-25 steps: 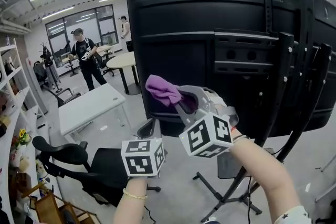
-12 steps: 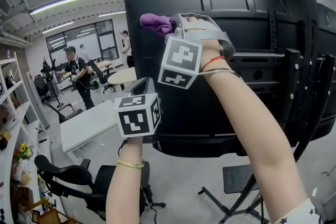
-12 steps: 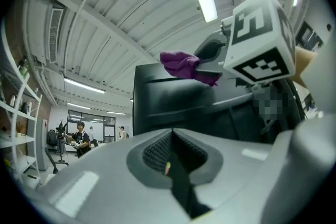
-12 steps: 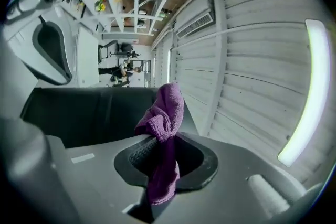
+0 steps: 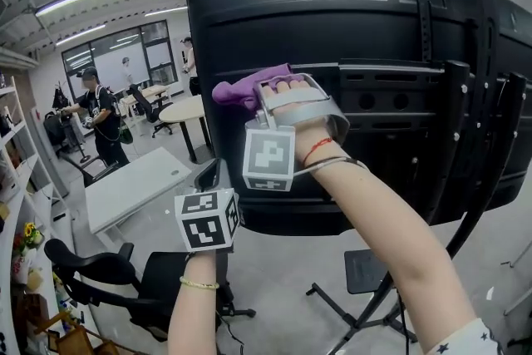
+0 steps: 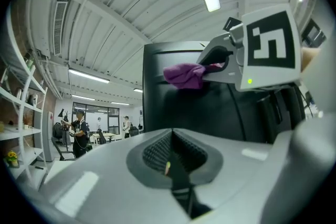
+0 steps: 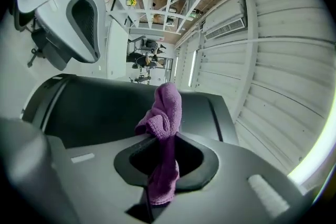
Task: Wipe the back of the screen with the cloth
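Behind the mounted screen: cloth held up at the black back panel.
Low at left, the left gripper point(image 5: 212, 177) has its jaws pressed together with nothing between them. Above it, the purple cloth point(image 5: 240, 90) is clamped by its lower folds in the right gripper point(image 5: 264, 96). The bunched end sits at the screen point(image 5: 374, 29) near its left edge, and contact is unclear.
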Tool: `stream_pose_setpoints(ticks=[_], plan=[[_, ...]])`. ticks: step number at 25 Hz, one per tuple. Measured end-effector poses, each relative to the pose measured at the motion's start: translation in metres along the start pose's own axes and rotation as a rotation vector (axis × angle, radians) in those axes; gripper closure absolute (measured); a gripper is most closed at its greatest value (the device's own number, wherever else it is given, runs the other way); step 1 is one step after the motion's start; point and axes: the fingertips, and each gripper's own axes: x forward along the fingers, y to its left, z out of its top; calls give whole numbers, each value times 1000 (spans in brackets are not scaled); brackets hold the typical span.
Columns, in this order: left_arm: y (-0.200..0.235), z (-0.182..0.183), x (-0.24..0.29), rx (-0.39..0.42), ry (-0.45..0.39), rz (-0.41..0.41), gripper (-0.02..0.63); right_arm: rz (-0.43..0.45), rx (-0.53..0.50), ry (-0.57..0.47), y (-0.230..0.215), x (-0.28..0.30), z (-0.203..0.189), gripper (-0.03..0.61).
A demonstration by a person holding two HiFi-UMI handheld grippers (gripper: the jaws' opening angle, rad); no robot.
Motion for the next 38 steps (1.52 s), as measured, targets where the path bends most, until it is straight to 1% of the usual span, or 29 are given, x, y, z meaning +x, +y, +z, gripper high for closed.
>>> stream_pose_setpoints(ticks=[3,6,7,10,11,14,15,17,19,22,23,25,28,31,35,38], plan=[[-10,-35,-6,-4,28,-10,606,61,32,9,48,-12,0,522],[-27,-66,-11,-30,67,-46,606,122,59,24,99,-25,-6,522],[-31,-75,-14,-38,77,-55,606,128,82,19,112,-30,-6,522],[-44,-96,-22,-54,103,-80,606,94,148,6,143,-43,-4,522],[-48,-103,-25,-57,110,-89,606,118,154,15,160,-48,-6,522],[-61,-121,-36,-50,131,-109,606,297,119,82,230,-68,-17,522],[-64,-128,-39,-47,142,-115,606,338,112,92,249,-74,-19,522],[-71,-141,-45,-52,165,-126,606,392,122,98,277,-85,-19,522],[-76,-152,-53,-64,185,-133,606,427,141,96,298,-97,-18,522],[-78,-162,-61,-75,205,-133,606,430,139,97,307,-107,-17,522],[-78,-163,-63,-76,210,-133,606,422,151,96,306,-109,-17,522],[-81,-163,-69,-79,212,-135,606,396,209,78,297,-116,-15,522],[-91,-157,-81,-88,202,-143,606,338,333,40,276,-138,-18,522],[-113,-150,-99,-101,184,-170,606,292,450,16,262,-174,-32,522],[-159,-140,-129,-123,151,-205,606,255,600,12,253,-234,-67,522],[-200,-136,-154,-160,129,-220,606,253,788,34,251,-284,-104,522]])
